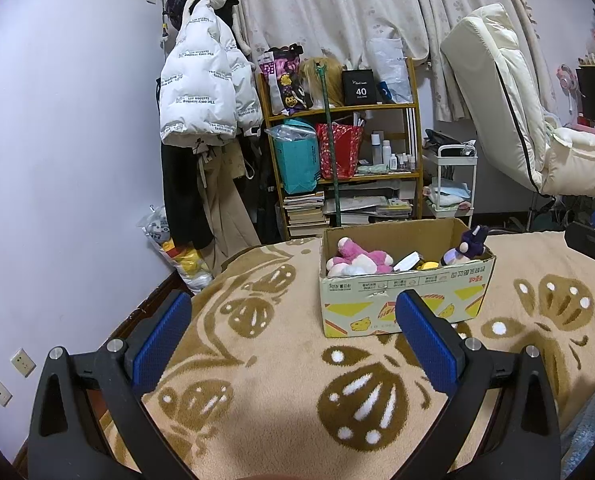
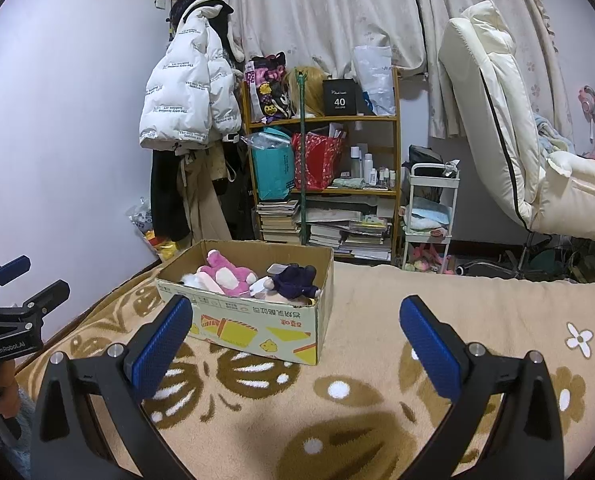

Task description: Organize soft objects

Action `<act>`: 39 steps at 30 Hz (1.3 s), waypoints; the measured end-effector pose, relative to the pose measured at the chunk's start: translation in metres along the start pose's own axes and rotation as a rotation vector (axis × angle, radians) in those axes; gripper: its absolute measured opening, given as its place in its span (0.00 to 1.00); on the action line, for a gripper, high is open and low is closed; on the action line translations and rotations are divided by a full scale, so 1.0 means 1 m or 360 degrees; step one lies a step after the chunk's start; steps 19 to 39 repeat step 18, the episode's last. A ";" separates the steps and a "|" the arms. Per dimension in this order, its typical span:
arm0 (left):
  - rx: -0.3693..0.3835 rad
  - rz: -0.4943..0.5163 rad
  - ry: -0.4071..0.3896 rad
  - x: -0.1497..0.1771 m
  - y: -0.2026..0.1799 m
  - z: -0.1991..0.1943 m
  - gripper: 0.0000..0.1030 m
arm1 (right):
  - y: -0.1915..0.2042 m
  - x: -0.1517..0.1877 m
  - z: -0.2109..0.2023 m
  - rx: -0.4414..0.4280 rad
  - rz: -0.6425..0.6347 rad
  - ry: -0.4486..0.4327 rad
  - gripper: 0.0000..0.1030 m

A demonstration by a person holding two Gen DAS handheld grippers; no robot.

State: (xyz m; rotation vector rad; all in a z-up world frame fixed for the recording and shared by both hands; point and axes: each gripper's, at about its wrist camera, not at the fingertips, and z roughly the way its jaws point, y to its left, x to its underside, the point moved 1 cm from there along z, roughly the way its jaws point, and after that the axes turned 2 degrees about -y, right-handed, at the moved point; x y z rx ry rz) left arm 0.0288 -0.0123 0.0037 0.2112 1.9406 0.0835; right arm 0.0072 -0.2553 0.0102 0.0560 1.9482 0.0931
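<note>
- We are holding the left gripper over the patterned blanket, its blue pads spread wide apart with nothing between them.
- We are holding the right gripper the same way, jaws parted and empty, near the front of the cardboard box.
- The soft toys are sitting inside that box: a pink plush toward the left, a dark purple plush toward the right, with white and yellow pieces partly hidden under them.
- We are seeing no loose toys on the blanket, so we are judging the task either nearly finished or about to start with a pick from the box.
- If we are picking, we are advising a reach over the near wall from above, closing on a plush's thick body rather than a limb.
- We are keeping the pads clear of the box rim, since the light box could slide or tip.
</note>
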 end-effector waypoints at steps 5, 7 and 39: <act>0.0000 0.0002 0.0003 0.001 0.000 0.000 0.98 | -0.001 0.001 -0.001 0.0000 0.0003 0.0004 1.00; 0.0010 -0.0001 0.0004 0.001 -0.001 0.000 0.98 | -0.002 0.001 -0.003 0.0001 0.0004 0.0002 1.00; 0.0016 0.0015 0.0009 0.003 -0.004 0.000 0.98 | -0.004 -0.002 -0.001 -0.0006 0.0001 0.0004 1.00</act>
